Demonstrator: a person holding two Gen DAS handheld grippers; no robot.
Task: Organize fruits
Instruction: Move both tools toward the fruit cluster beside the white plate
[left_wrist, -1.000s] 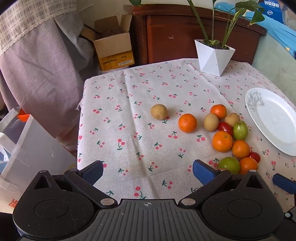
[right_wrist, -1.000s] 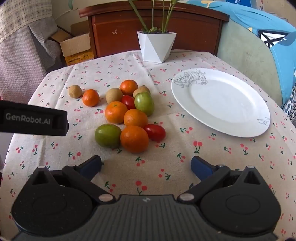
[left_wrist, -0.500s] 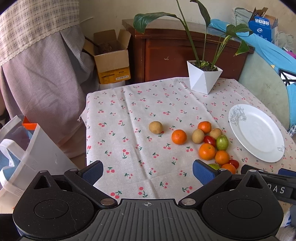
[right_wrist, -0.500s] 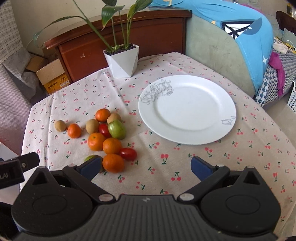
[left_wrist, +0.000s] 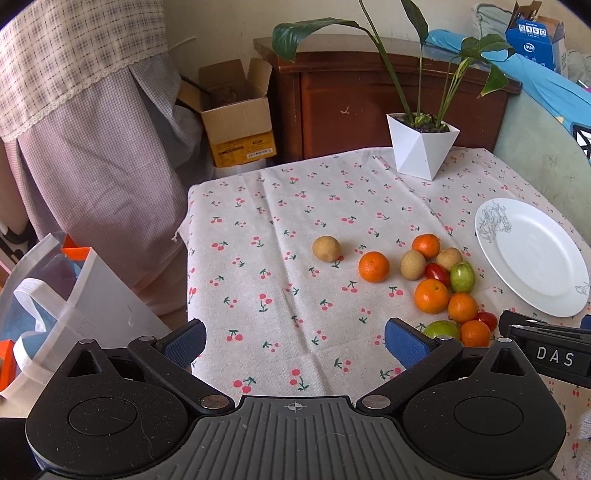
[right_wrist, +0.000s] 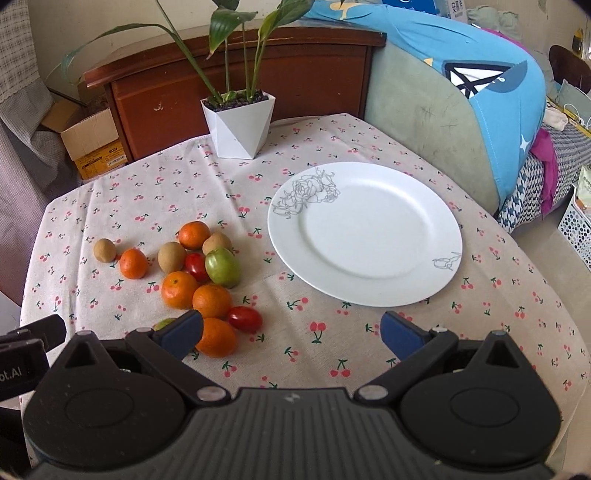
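Above a cherry-print tablecloth (right_wrist: 155, 199): both tongs spread wide, gripping nothing. White plate (right_wrist: 413, 192), rose-sketched rim, bare of fruit. Left of plate, loose on cloth: five oranges (right_wrist: 212, 301), three brown kiwis (right_wrist: 171, 257), two red cherry tomatoes (right_wrist: 244, 319), green fruit (right_wrist: 222, 267), clustered and touching. Farthest left of plate, apart from cluster: one kiwi (left_wrist: 326, 248), one orange (left_wrist: 373, 266). Behind plate: white faceted planter (right_wrist: 238, 123) holding a leafy plant. Second green fruit (right_wrist: 164, 324) largely hidden behind right gripper (right_wrist: 291, 334) finger; left gripper (left_wrist: 293, 341) masking near cloth. Off table: cardboard box (left_wrist: 236, 123), contents unclear; white bag (left_wrist: 74, 302), cropped.
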